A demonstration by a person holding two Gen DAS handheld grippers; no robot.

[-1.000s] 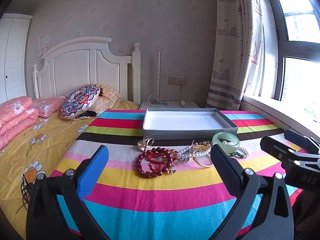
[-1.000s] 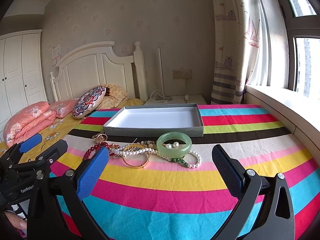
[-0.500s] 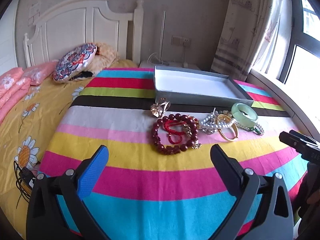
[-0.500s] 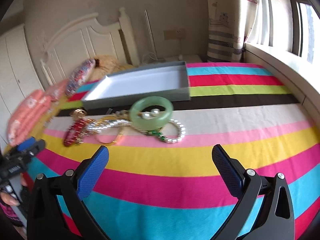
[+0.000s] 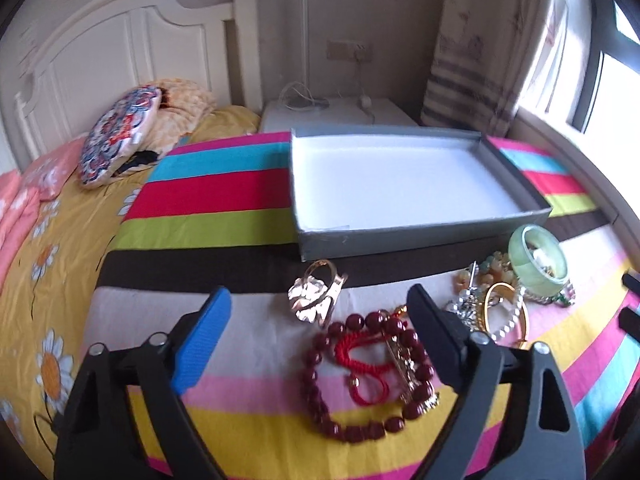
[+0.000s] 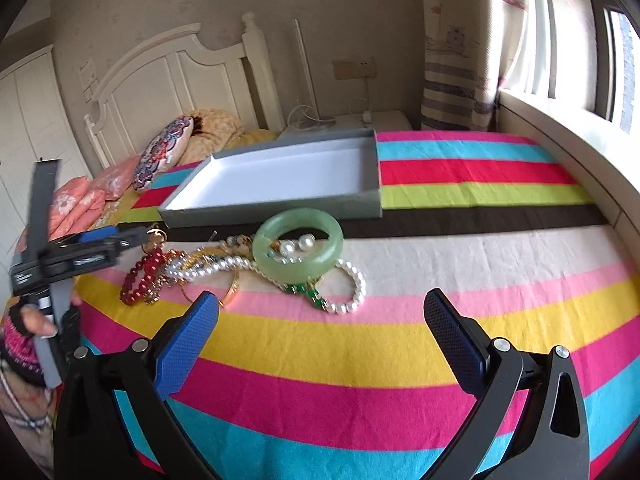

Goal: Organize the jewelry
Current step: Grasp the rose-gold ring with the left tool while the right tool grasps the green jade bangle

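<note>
L gripper (image 5: 316, 336) jaws closing, nothing pinched, I'm over the red bead bracelet (image 5: 368, 376) | R gripper (image 6: 320, 332) wide open, empty | grey tray (image 5: 420, 236) empty behind | risk: red cord (image 5: 360, 360) tangle drags the gold ring (image 5: 316, 292)

A tray (image 5: 420, 236) sits on a striped cloth (image 6: 460, 248) spread over the bed. Just before the tray's near wall lies a heap of jewelry: a ring (image 5: 316, 296) at the left, a bead bracelet (image 5: 360, 384) before it, a pearl strand (image 6: 344, 280) and a bangle (image 6: 298, 244) at the right. The bangle rests on the pearls. Behind the tray stands a nightstand (image 5: 340, 114); a cushion (image 5: 116, 136) leans by the headboard (image 5: 112, 48), left of the tray.
</note>
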